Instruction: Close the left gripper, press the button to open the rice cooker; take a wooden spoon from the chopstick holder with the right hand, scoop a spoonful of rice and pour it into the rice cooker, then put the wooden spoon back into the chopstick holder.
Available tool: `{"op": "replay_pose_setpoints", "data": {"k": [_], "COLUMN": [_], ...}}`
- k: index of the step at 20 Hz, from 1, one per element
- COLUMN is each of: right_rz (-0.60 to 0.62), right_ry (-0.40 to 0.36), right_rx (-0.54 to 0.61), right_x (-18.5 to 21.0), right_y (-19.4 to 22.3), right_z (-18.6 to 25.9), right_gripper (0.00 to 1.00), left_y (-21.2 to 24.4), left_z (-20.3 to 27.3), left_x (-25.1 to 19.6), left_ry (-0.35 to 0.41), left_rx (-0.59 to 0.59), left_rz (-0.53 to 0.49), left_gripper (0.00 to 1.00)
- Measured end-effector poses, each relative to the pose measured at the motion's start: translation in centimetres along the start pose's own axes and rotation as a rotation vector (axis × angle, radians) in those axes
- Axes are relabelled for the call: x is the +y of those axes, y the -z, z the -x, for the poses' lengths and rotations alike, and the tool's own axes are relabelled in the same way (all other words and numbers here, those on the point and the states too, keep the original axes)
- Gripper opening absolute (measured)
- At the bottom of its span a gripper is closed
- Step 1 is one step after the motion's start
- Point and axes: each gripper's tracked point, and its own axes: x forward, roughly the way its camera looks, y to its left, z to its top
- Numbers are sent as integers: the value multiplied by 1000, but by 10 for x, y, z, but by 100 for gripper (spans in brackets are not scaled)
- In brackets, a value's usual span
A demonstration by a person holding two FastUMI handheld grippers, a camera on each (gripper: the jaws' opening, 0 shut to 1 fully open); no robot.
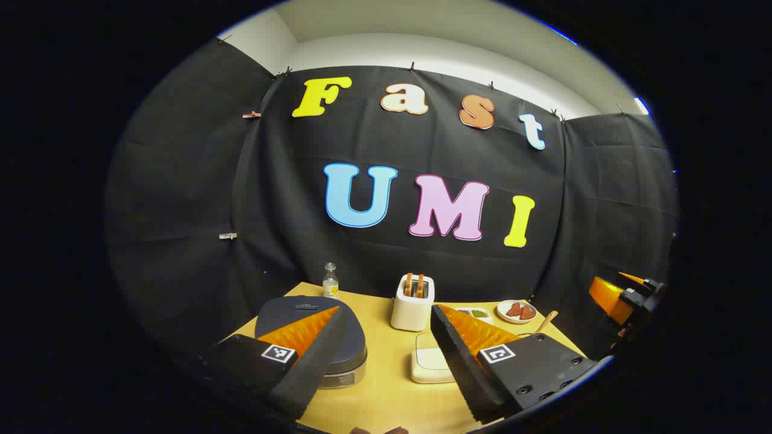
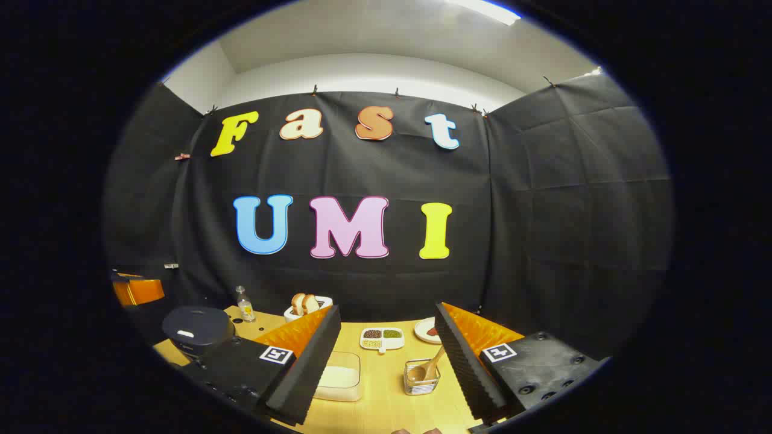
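Note:
The rice cooker point(image 1: 310, 337) point(image 2: 196, 328) has a dark lid that is down; it sits at the table's left. My left gripper point(image 1: 388, 313) hangs open above the table, its left finger over the cooker's near side. A wire chopstick holder point(image 2: 422, 378) holds a wooden spoon point(image 2: 430, 363) leaning right. My right gripper point(image 2: 387, 310) is open and above the table, with the holder just inside its right finger. A clear box of white rice point(image 2: 341, 377) point(image 1: 431, 361) lies by its left finger. The spoon's handle point(image 1: 546, 321) pokes up at the right in the left gripper view.
A white toaster point(image 1: 413, 301) point(image 2: 307, 307) with bread stands at the back, a small bottle point(image 1: 330, 282) point(image 2: 244, 304) left of it. A divided dish point(image 2: 382, 337) and a plate point(image 1: 517, 311) point(image 2: 429, 330) sit at the back right. Each view catches the other gripper point(image 1: 624, 295) point(image 2: 139, 290) at its edge.

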Motion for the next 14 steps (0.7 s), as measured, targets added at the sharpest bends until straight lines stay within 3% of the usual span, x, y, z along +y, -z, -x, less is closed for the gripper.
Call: {"op": "replay_pose_setpoints", "data": {"k": [8, 14], "right_rz": [-39, -53], "right_ry": [-41, -17], "right_rx": [10, 41], "right_x": [-4, -2], "right_y": [7, 12], "right_z": [-23, -19], "right_gripper": [98, 98], "left_y": [8, 14], "left_z": [-13, -2], "left_x": [-3, 8], "left_ry": [-41, -36], "left_rx": [17, 34], "left_rz": [-11, -7], "left_gripper": [95, 95]}}
